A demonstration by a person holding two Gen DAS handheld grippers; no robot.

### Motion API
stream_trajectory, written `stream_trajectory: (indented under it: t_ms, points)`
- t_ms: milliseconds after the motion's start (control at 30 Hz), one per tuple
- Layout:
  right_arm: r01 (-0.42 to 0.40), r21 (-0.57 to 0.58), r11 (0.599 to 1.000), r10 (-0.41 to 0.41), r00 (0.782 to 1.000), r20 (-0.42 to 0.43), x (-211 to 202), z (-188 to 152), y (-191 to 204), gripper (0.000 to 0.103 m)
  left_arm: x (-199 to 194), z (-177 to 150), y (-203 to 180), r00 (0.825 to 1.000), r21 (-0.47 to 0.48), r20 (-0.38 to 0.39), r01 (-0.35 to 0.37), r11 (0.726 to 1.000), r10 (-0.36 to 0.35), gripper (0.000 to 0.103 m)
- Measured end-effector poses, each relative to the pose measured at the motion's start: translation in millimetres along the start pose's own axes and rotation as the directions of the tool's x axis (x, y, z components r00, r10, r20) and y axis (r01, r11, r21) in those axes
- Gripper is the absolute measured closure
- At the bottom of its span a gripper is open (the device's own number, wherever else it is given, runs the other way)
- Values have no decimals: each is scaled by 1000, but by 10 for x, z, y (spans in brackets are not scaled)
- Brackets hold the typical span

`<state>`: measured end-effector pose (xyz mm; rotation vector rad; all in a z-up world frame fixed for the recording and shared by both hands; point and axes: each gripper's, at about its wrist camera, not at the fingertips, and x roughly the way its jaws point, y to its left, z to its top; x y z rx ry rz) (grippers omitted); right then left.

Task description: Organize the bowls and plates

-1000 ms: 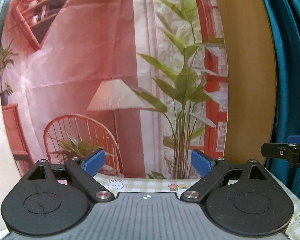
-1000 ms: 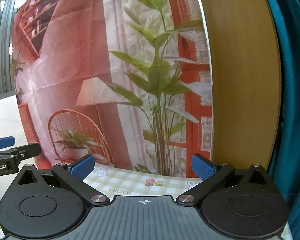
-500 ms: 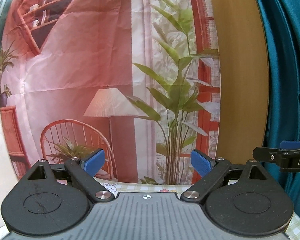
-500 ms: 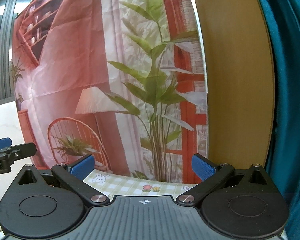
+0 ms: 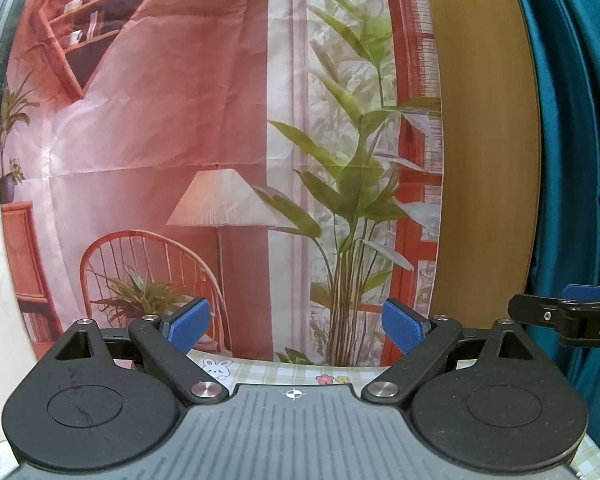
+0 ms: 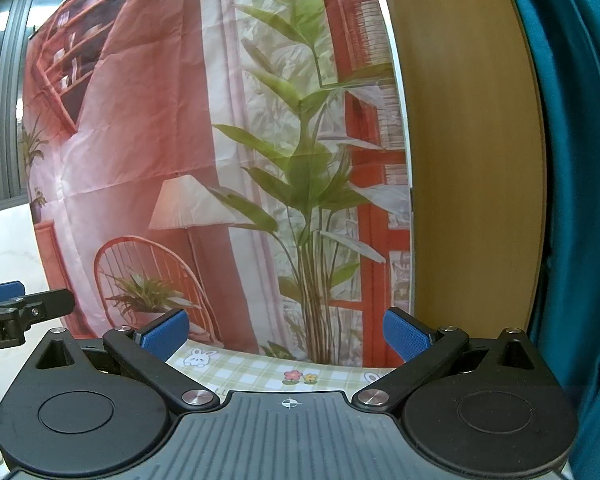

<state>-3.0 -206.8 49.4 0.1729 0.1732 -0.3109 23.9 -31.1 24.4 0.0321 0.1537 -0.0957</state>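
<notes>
No plate or bowl shows in either view. My left gripper (image 5: 296, 326) is open, its blue pads wide apart with nothing between them, raised and aimed at the backdrop. My right gripper (image 6: 286, 332) is open too and holds nothing. Each gripper appears at the edge of the other's view: the right one (image 5: 568, 316) at the far right of the left wrist view, the left one (image 6: 16, 308) at the far left of the right wrist view. Only a thin strip of the checked tablecloth (image 6: 260, 372) shows below the fingers.
A printed fabric backdrop (image 5: 220, 140) with a lamp, chair and plant hangs straight ahead. A wooden panel (image 5: 484, 160) stands to its right, then a teal curtain (image 5: 580, 140). A white marble wall (image 6: 8, 240) lies to the left.
Both views tilted up about half a second ago, then dipped slightly again, so a little more tablecloth shows now. Both grippers stayed open.
</notes>
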Motion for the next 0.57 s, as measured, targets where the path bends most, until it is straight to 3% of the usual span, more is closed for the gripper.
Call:
stream_trajectory:
  t_ms: [567]
  points:
    - [5, 2, 1000, -5, 1000, 0, -24, 12, -43, 0, 10, -2, 8, 1000, 2, -6, -11, 1000, 11, 9]
